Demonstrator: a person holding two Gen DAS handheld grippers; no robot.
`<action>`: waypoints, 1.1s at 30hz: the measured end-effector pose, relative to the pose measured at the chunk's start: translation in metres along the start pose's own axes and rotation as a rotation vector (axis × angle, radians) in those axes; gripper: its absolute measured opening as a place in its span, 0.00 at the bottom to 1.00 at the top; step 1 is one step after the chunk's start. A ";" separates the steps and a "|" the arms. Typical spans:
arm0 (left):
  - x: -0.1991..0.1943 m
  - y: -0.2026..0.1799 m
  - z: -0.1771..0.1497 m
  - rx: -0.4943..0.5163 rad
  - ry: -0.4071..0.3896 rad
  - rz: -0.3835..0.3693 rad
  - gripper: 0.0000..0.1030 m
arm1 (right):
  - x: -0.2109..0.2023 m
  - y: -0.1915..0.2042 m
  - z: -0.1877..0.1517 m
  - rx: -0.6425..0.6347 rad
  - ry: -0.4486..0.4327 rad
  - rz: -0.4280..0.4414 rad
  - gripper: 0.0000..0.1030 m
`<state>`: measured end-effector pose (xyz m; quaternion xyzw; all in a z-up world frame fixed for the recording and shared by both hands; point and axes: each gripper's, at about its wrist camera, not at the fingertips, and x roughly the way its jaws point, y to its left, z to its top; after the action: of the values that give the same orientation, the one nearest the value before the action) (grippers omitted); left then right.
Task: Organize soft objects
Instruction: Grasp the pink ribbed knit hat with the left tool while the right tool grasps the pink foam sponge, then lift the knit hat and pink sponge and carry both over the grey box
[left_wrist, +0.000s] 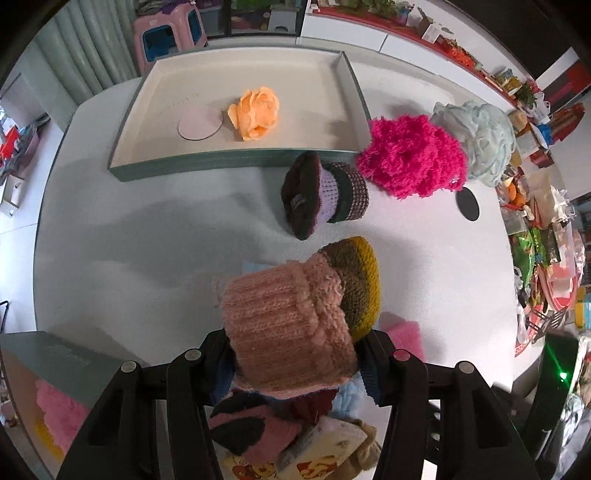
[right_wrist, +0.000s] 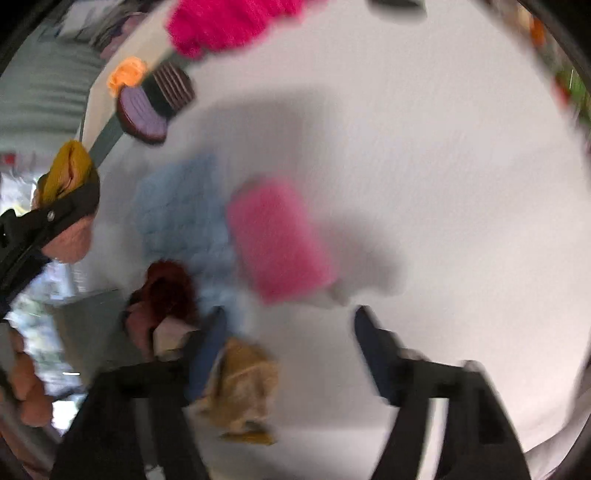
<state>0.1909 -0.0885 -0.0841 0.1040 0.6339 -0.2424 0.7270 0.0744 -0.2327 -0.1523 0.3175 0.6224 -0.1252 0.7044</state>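
Pink knitted hat (left_wrist: 288, 325) pinched between the two black fingers of the left gripper (left_wrist: 295, 354), lifted off the white table (left_wrist: 147, 236), rib folds at the brim, fuzzy loops higher up. Stuck to the far side of the pink hat, a yellow and brown knitted hat (left_wrist: 360, 280), also up in the air. Below the grip, a heap of more soft things, dark red, light blue and tan. Just past the heap, a striped dark hat (left_wrist: 323, 194) lying on its side, near the front wall of a shallow grey tray (left_wrist: 236, 160). Inside the tray, an orange cloth flower (left_wrist: 255, 112) beside a round pink pad (left_wrist: 200, 122). Right of the tray, a hot pink fluffy ball (left_wrist: 410, 155) touching a pale blue fluffy ball (left_wrist: 480, 136), with a black round disc (left_wrist: 467, 204) close by. Lots of bare table on the left side. In the blurry right wrist view, right gripper (right_wrist: 288, 321) with fingers apart, nothing pinched, above a pink fuzzy pad (right_wrist: 277, 236) lying next to a light blue knit piece (right_wrist: 177, 214). Wide bare table to the right of the pad.
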 end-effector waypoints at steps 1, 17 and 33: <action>-0.003 0.001 -0.004 -0.005 -0.004 -0.005 0.55 | 0.002 0.007 0.003 -0.040 -0.003 -0.027 0.75; -0.036 -0.002 -0.042 -0.017 -0.032 -0.028 0.55 | 0.015 0.033 0.003 -0.228 0.042 -0.131 0.45; -0.109 0.037 -0.141 0.031 -0.065 0.039 0.55 | -0.076 0.048 -0.077 -0.259 0.040 -0.074 0.45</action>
<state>0.0776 0.0319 -0.0087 0.1196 0.6039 -0.2415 0.7501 0.0256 -0.1666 -0.0675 0.2035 0.6585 -0.0633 0.7218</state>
